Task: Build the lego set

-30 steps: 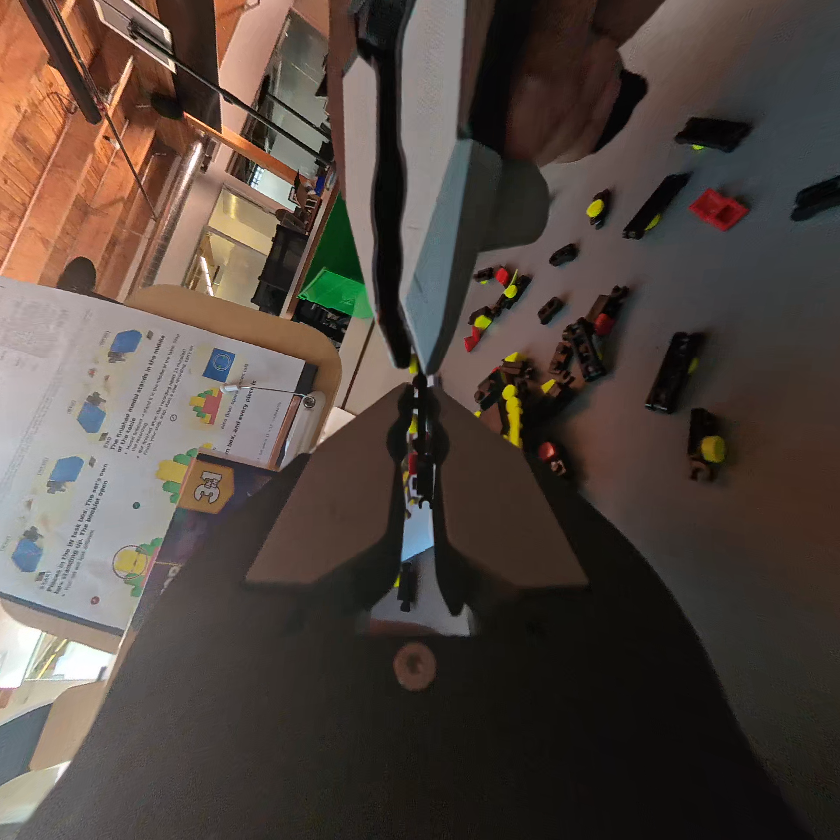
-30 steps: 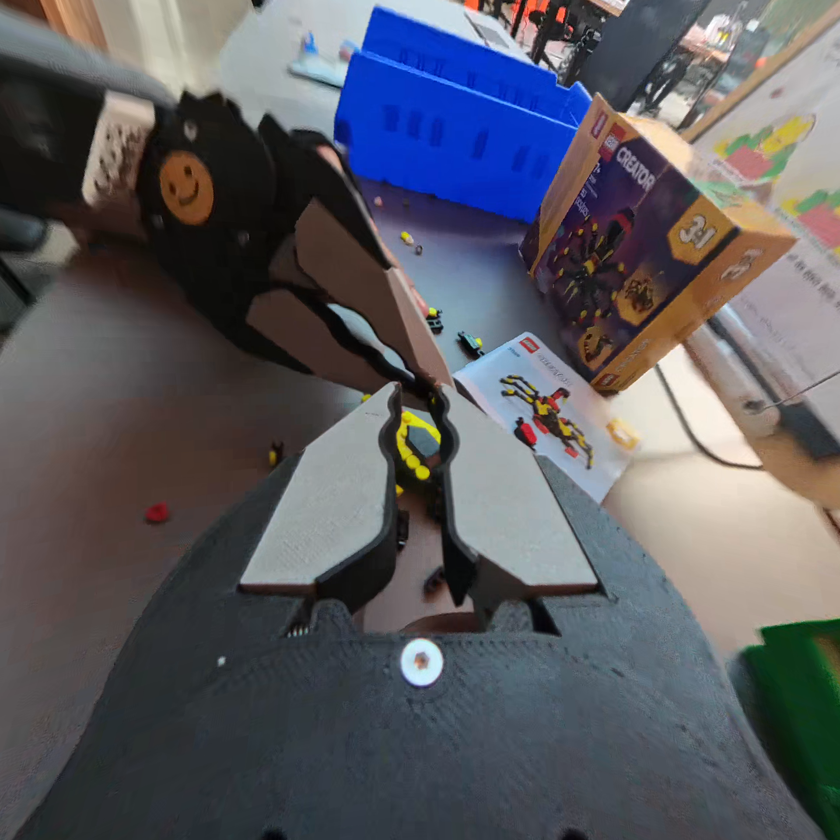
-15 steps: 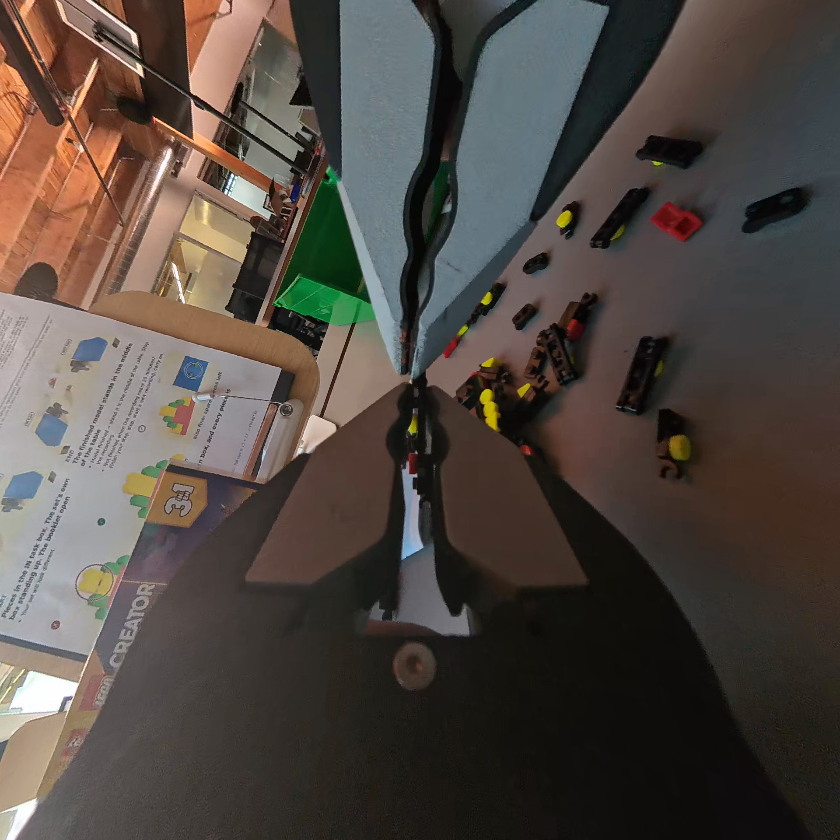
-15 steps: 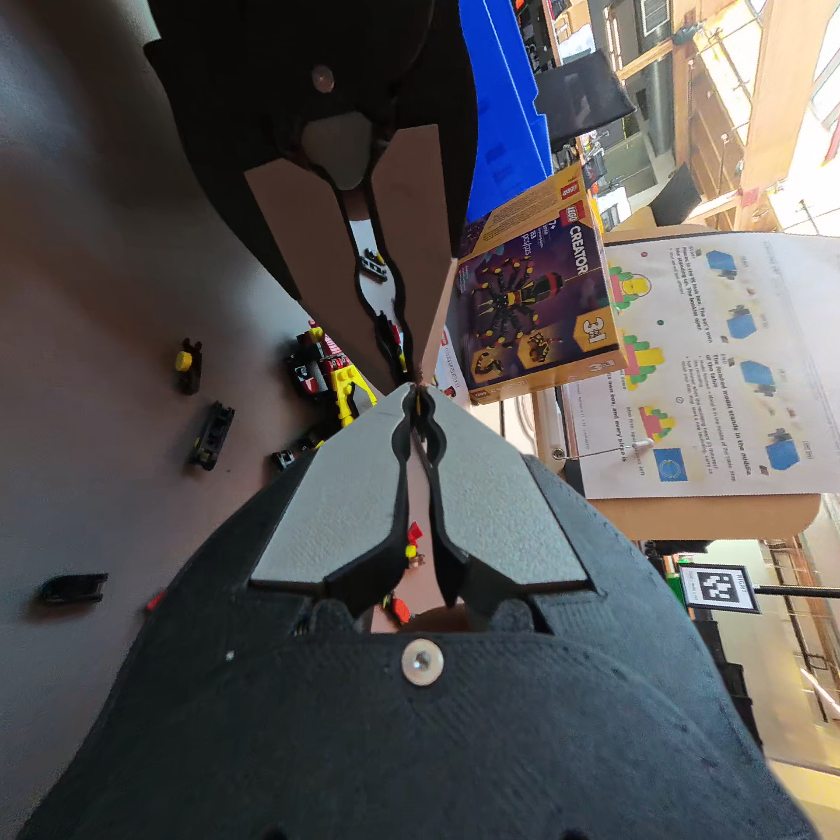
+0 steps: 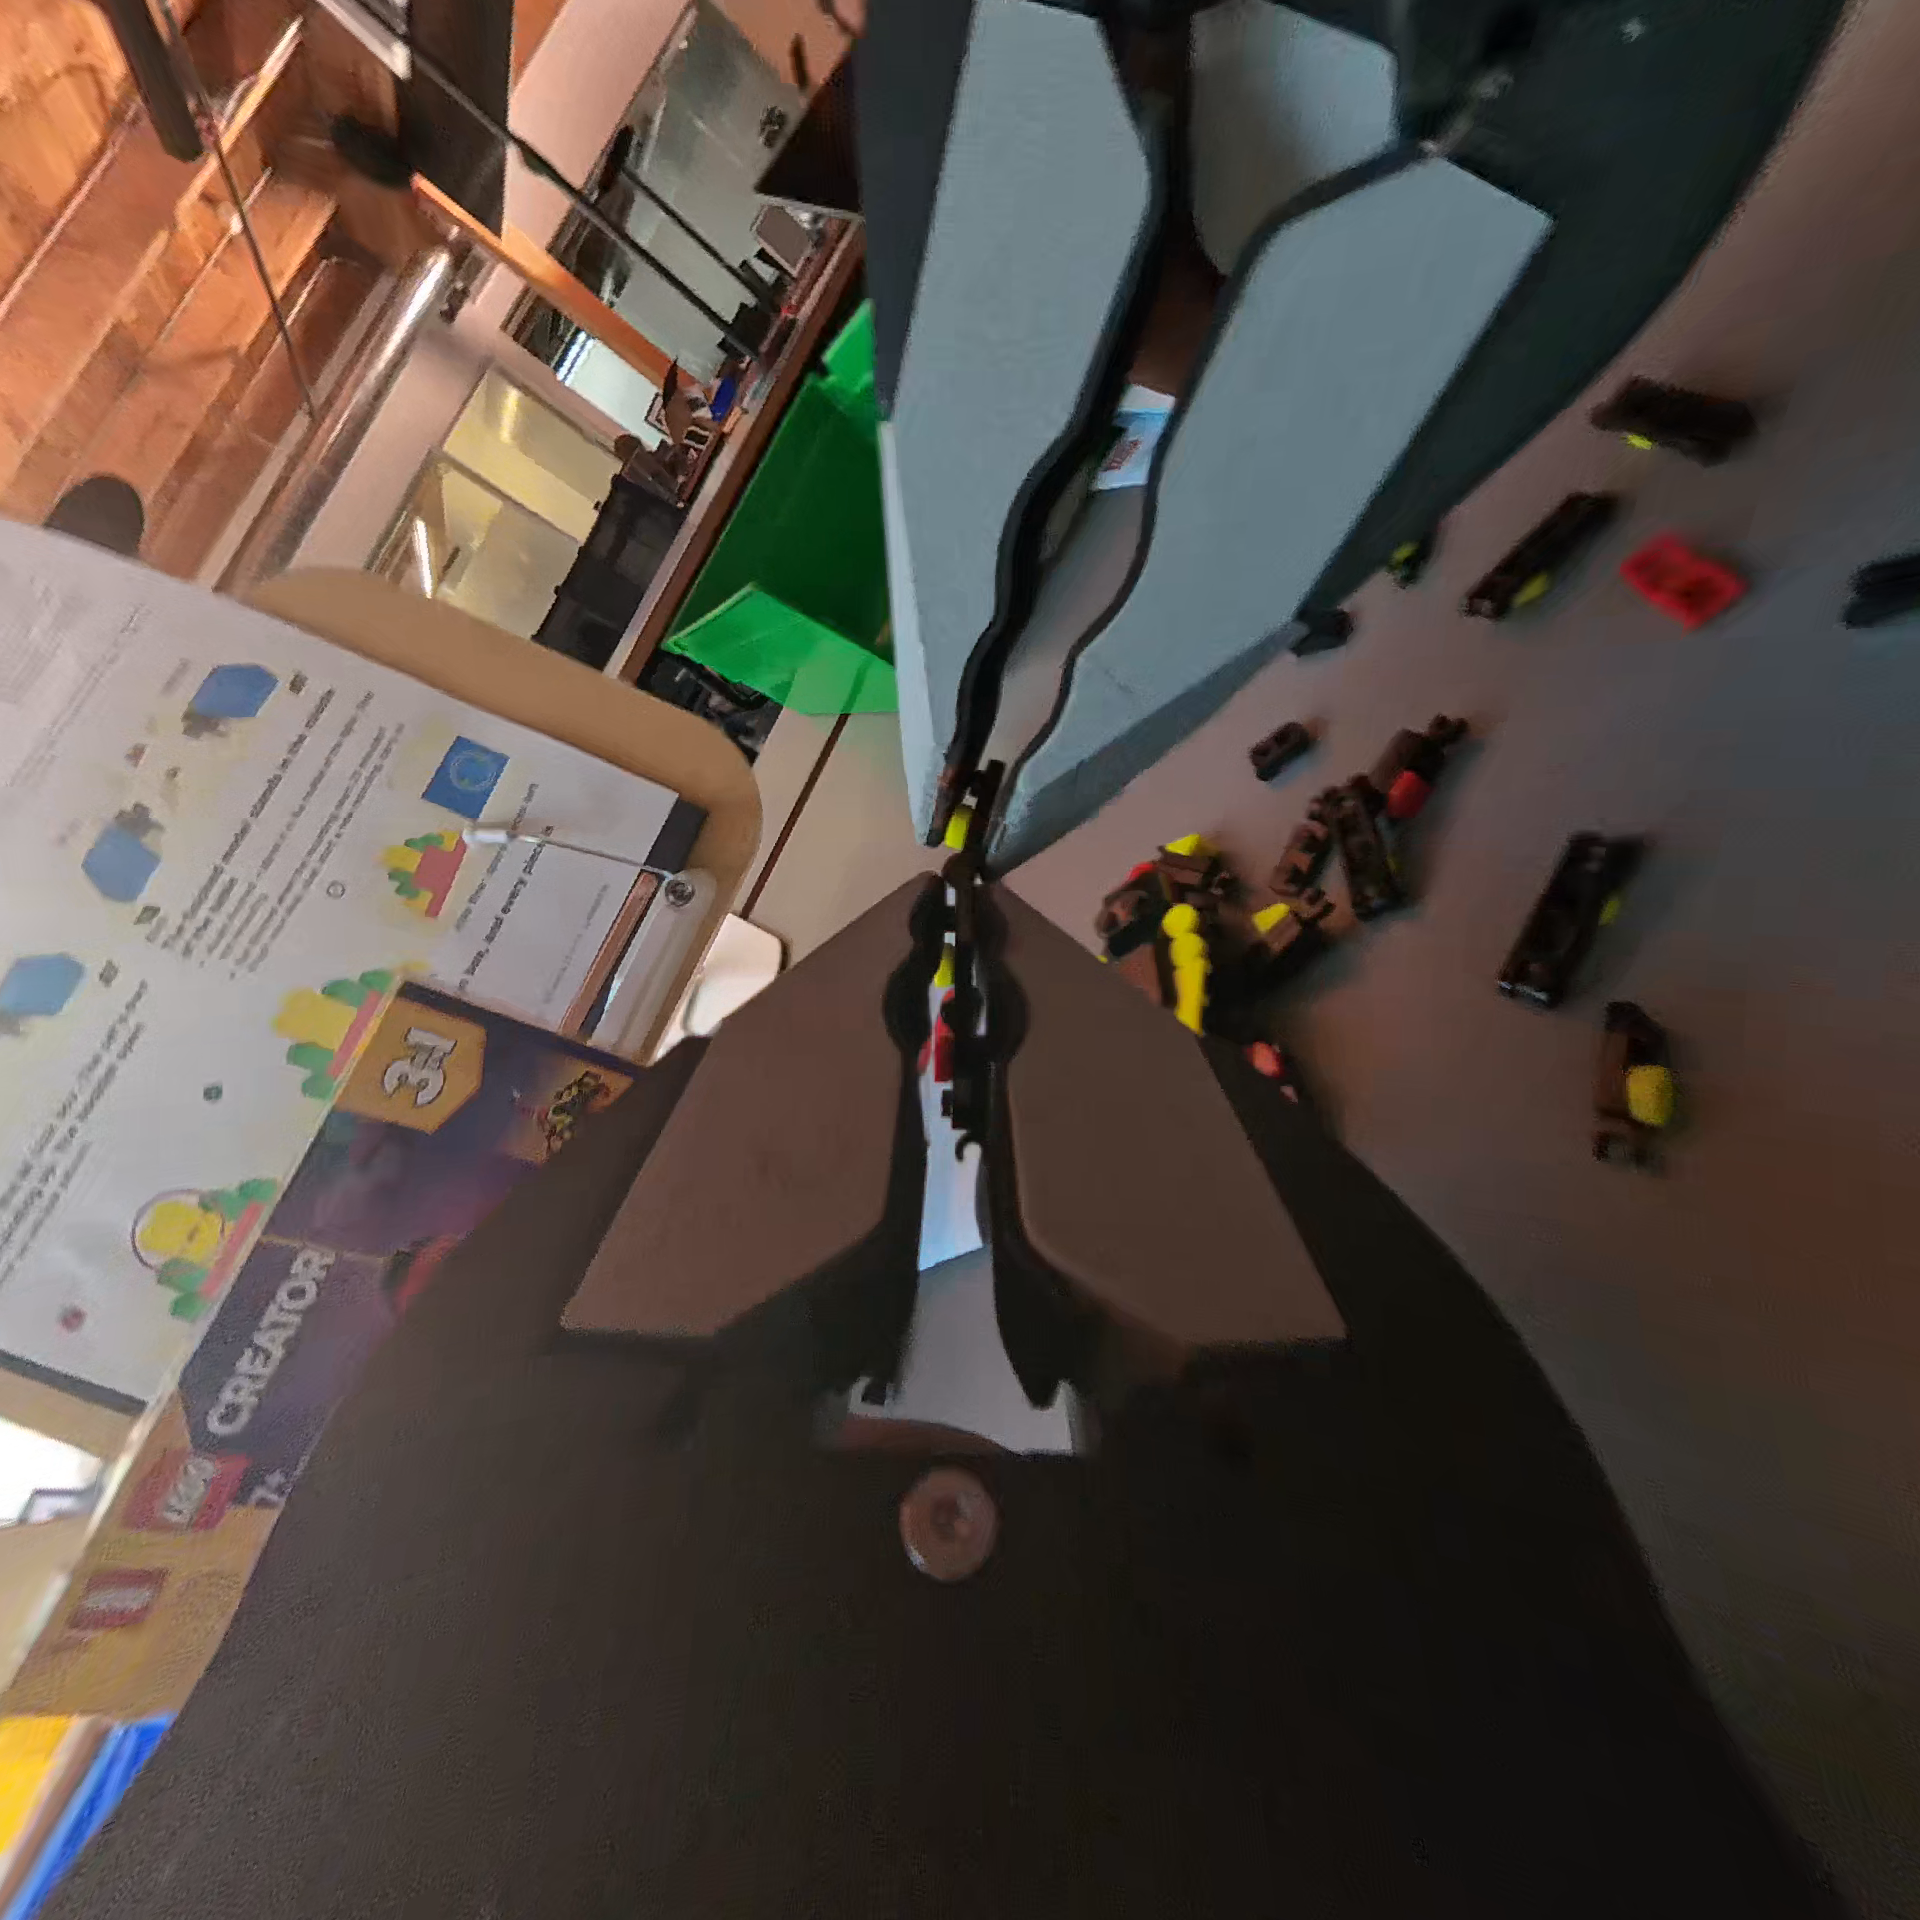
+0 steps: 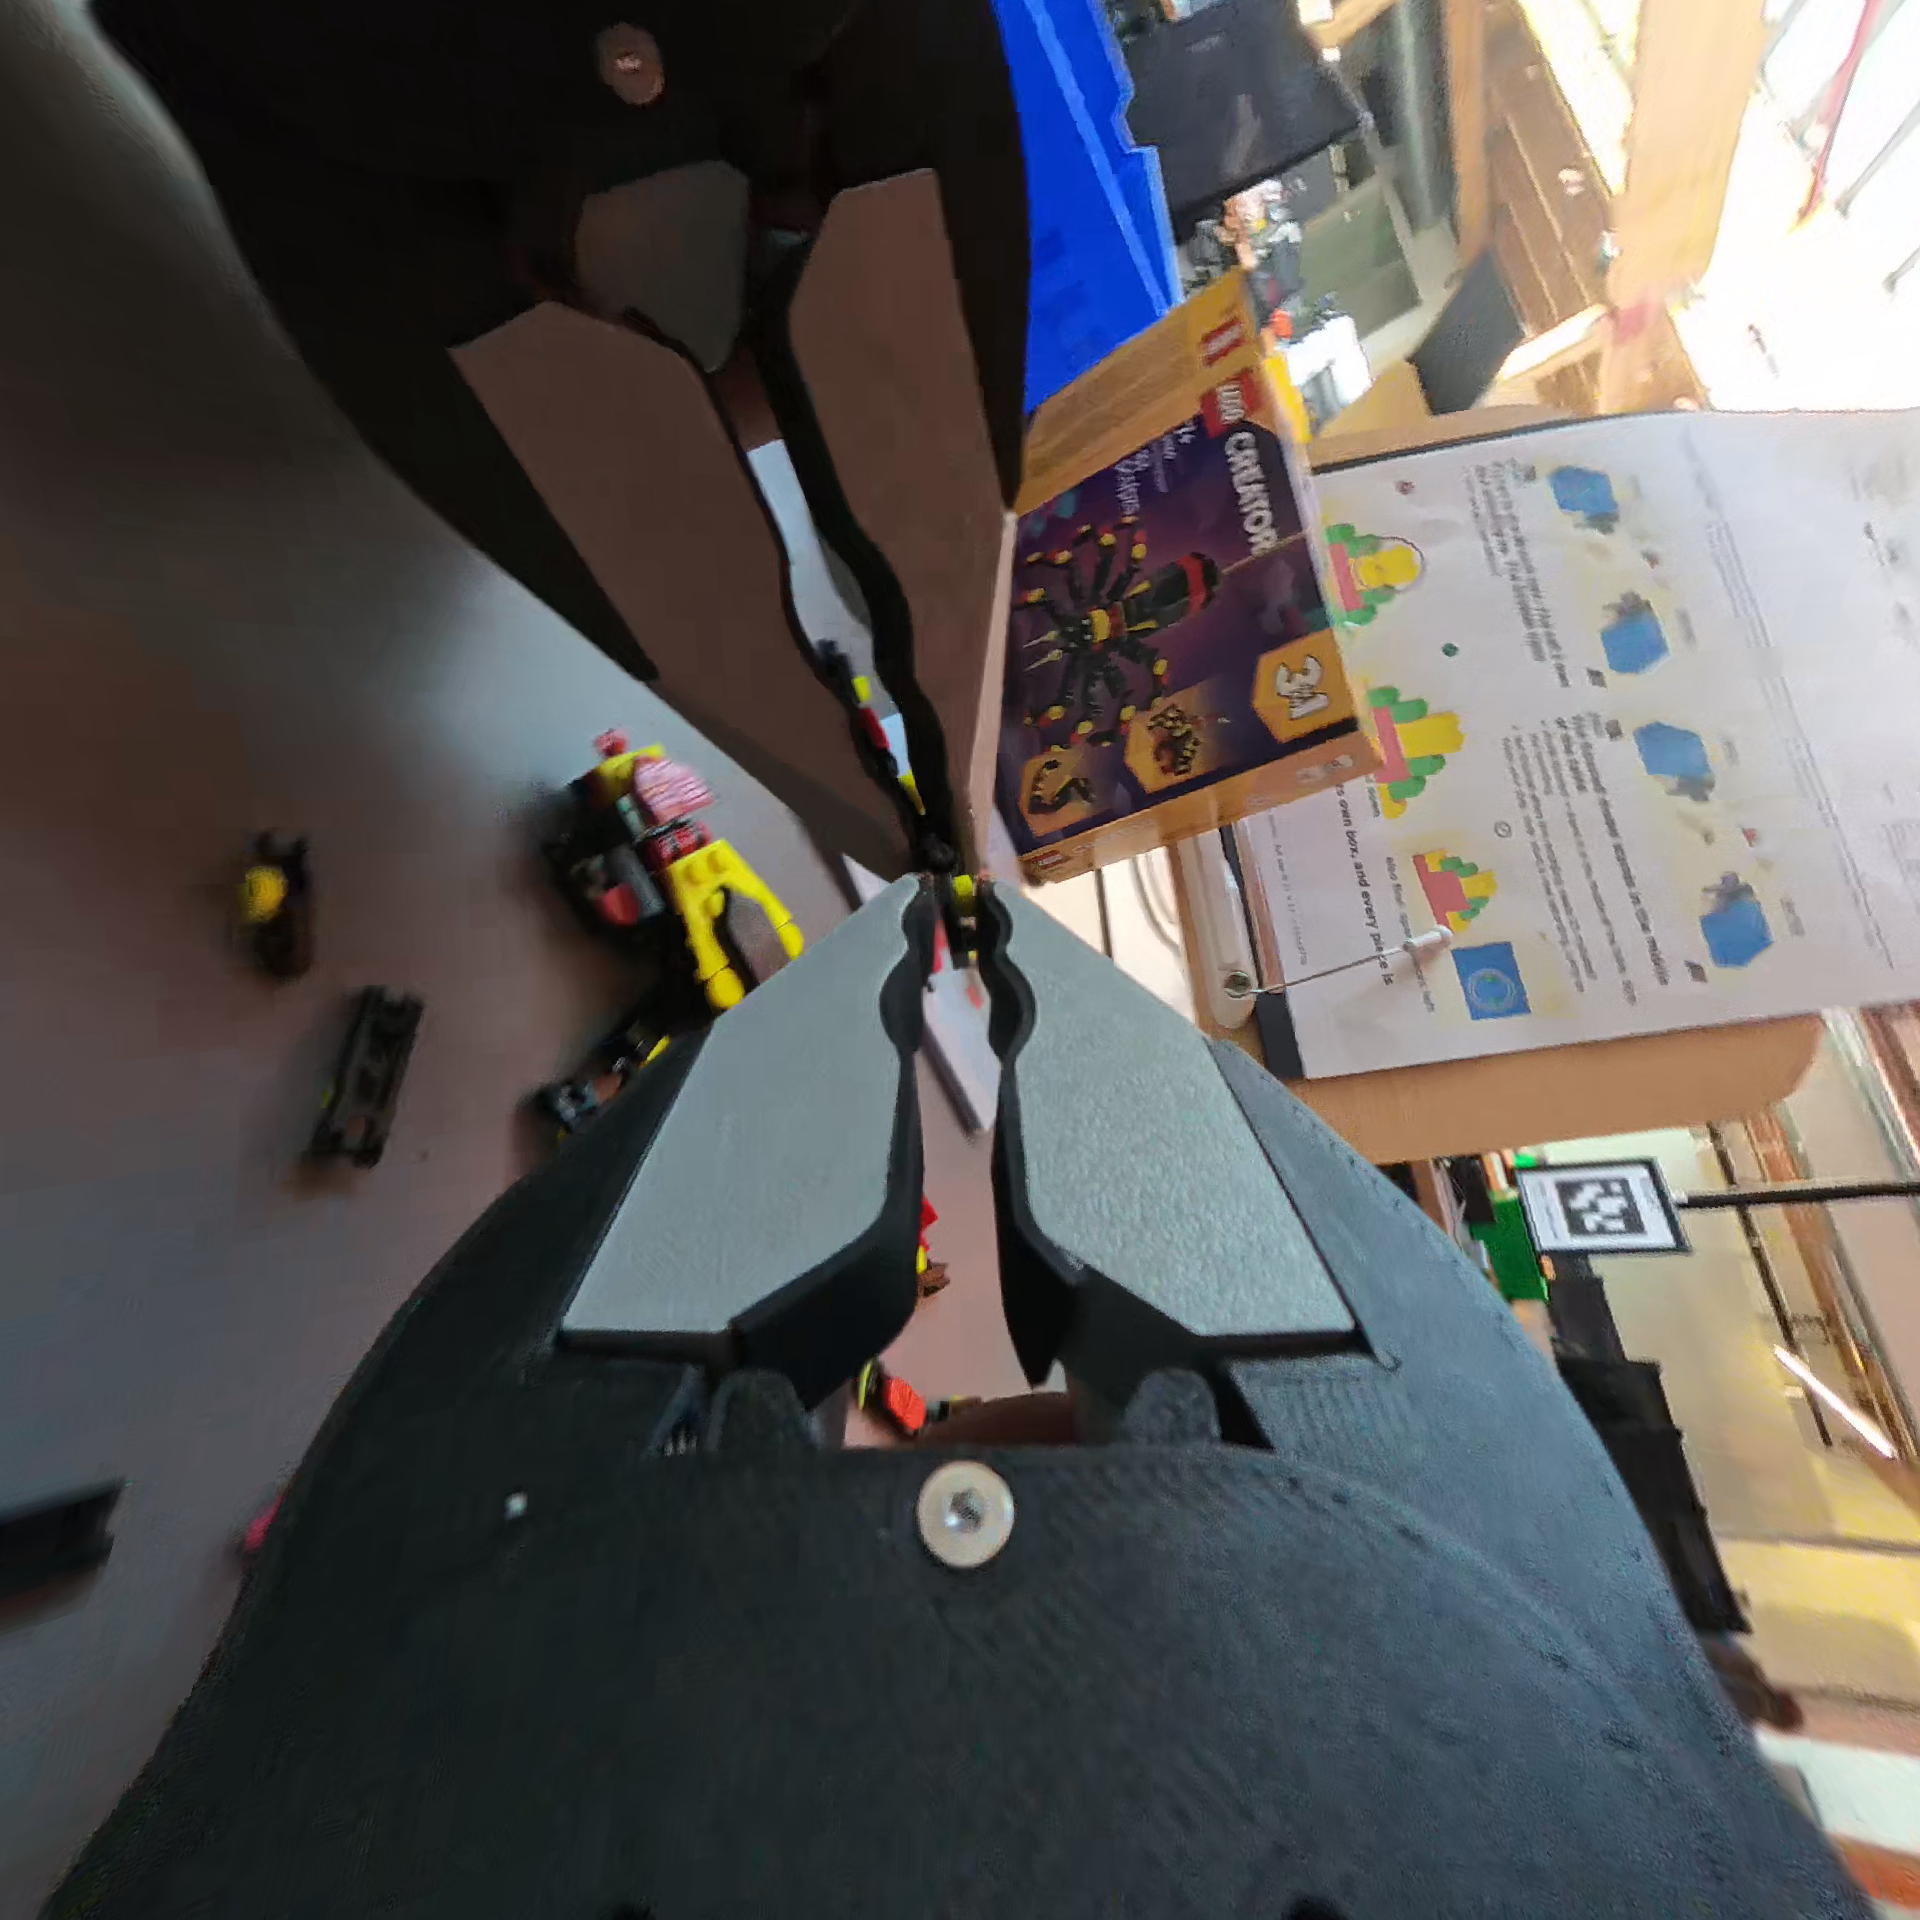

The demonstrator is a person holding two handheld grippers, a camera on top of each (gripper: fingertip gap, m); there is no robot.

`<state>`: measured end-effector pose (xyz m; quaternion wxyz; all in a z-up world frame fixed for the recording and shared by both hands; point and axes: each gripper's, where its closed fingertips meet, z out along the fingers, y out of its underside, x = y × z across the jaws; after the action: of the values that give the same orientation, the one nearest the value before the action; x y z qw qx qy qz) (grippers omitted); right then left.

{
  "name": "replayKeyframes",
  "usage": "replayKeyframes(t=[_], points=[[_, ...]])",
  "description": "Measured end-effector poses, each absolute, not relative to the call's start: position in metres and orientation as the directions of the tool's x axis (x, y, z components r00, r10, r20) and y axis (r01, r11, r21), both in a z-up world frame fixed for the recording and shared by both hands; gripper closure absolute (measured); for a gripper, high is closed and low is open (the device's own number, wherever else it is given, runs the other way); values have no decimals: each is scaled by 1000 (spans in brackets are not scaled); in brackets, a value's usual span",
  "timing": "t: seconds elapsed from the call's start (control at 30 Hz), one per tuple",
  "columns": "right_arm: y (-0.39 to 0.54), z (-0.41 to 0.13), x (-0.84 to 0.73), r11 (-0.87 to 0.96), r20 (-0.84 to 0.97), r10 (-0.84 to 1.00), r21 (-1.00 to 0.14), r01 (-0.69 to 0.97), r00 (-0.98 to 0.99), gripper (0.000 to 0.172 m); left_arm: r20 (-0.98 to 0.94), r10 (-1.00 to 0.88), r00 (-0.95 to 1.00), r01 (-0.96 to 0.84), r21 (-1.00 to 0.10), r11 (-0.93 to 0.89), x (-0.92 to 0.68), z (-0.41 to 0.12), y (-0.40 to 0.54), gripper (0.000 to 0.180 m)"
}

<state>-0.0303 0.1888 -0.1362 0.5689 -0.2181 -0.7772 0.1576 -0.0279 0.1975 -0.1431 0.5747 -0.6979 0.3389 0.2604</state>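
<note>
My left claw (image 5: 961,899) is pressed together on a thin chain of small toy bricks (image 5: 968,1023), black links with a yellow bit and a red bit showing between the pads. My right claw (image 6: 954,914) meets it tip to tip and pinches a small piece (image 6: 961,914) of black and yellow brick at the chain's end; its grey pads (image 6: 1132,1143) sit close against that piece. Both claws hang above the dark table (image 5: 1714,1299), not resting on it.

On the table to the right of my left claw lies a loose scatter of bricks (image 5: 1340,862): mostly dark brown and black, with yellow studs and a flat red plate (image 5: 1680,580). From my right claw I see a half-built yellow, black and red model (image 6: 675,873) just left of the tips. Farther off stands a purple and orange toy box (image 6: 1174,644), and beside it a printed sheet (image 6: 1621,727) clipped to a board.
</note>
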Motion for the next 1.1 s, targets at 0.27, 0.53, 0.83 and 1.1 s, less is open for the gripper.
replayKeyframes(t=[0.27, 0.53, 0.83, 1.1], points=[[195, -103, -53, 749, 767, 642, -629, 207, 9, 167, -423, -56, 904, -427, -898, -110, -51, -112, 202, 178], [260, -58, -43, 613, 669, 670, -743, 270, 321, 169, -155, -64, 986, -164, -971, -175, -58, -119, 200, 179], [290, -121, -23, 584, 653, 755, -710, 395, 57, 168, -438, -6, 899, -437, -898, -46, -70, -100, 194, 178], [286, -162, -30, 589, 658, 753, -647, 483, -37, 167, -679, 106, 726, -674, -734, -85, -81, -107, 194, 178]])
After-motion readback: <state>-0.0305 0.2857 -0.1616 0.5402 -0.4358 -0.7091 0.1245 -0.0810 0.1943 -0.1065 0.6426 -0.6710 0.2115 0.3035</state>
